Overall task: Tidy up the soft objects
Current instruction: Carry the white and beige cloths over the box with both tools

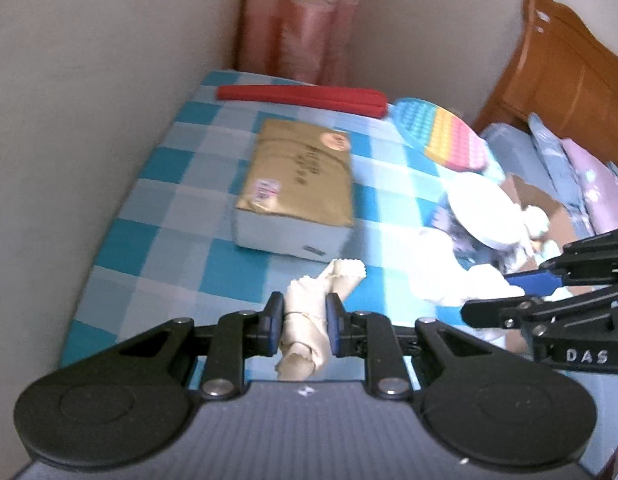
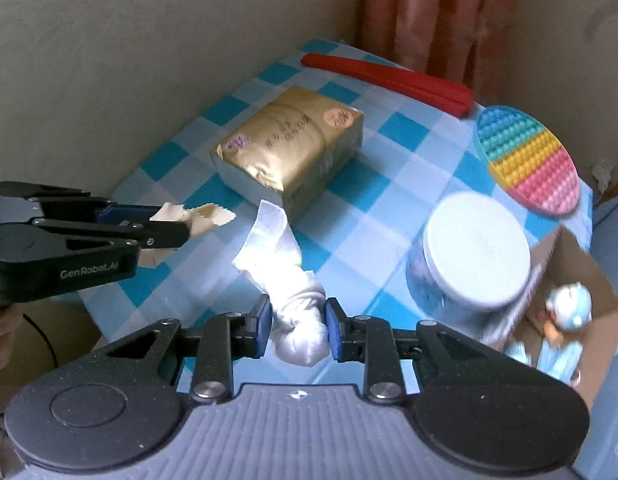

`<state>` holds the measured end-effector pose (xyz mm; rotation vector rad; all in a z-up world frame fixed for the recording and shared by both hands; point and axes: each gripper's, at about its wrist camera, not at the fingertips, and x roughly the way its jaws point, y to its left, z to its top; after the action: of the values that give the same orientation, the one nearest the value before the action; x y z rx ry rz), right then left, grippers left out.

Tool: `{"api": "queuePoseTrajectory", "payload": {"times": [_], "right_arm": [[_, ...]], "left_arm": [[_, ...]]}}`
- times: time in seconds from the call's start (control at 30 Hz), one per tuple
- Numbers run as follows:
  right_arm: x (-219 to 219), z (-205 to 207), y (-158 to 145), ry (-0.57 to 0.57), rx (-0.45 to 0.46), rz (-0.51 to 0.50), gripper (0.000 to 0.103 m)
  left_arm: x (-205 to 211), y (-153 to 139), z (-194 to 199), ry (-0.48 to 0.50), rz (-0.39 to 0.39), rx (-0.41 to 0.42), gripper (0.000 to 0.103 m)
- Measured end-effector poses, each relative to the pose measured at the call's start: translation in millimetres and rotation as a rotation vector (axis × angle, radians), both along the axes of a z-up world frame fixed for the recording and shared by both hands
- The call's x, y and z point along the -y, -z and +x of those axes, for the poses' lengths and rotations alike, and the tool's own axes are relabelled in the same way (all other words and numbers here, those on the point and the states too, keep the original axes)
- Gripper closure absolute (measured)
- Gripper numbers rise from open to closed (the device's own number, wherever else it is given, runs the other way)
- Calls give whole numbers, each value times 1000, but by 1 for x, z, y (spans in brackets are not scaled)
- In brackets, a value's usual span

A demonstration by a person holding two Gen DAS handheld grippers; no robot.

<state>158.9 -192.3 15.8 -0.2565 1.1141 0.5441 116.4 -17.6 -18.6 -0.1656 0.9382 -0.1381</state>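
1. Left tool point(image 1: 303, 322): jaws drawn narrow on a bunched beige cloth point(image 1: 309, 320), which sticks out past the pads with pinked edges showing; the cloth is held above the tabletop point(image 1: 157, 208), over its near edge.
2. Right tool point(image 2: 299, 326): jaws likewise closed on a knotted white cloth point(image 2: 287, 280), one loose end pointing toward the far side. It too is clear of the checked surface, near the near edge.
3. Step in hand (judged): both soft items are lifted and in carriage; neither is yet put down. A cardboard box point(image 2: 569, 280) just off the right edge already holds plush toys, including a blue plush figure point(image 2: 569, 304), and is the likely destination.
4. Next move (judged): swing each tool rightward over the box mouth, then part the jaws; the limp cloths may cling to the pads or drape over the box wall.
5. Surroundings: a gold-wrapped packet point(image 2: 289, 148) lies mid-tabletop; a red flat case point(image 2: 389, 76) lies along the far edge; a rainbow bubble mat point(image 2: 527, 160) overhangs the far right corner.
6. Obstruction: a white-lidded round tub point(image 2: 475, 246) stands near the right edge, between the right tool and the box; the path probably needs to pass above it.
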Motion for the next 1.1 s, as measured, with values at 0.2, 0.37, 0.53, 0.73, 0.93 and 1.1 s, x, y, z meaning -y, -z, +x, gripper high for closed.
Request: {"api": "queuePoseTrajectory", "payload": {"times": [0.2,0.37,0.53,0.73,0.93,1.1], "right_arm": [[24,-25,2,40,-9,15,70],[51,-43,-7,86,1,35,70],[89,-54,-25,167,52,38,70],[139,-51,-41,305,112,19,70],[170,-35,-27,396,104,-15,70],[188,-28,-10,432,66,3,70]], "left_arm": [[22,-7,-10,83,-5,-2,82],[41,-16,-14,149,-7,6,82],[70,-25,-9,223,-6,17,82],[107,-35,7,311,-33,23,82],[140,-45,21,368,-27,43,82],[171,-51,42,421,-35,53,82]]}}
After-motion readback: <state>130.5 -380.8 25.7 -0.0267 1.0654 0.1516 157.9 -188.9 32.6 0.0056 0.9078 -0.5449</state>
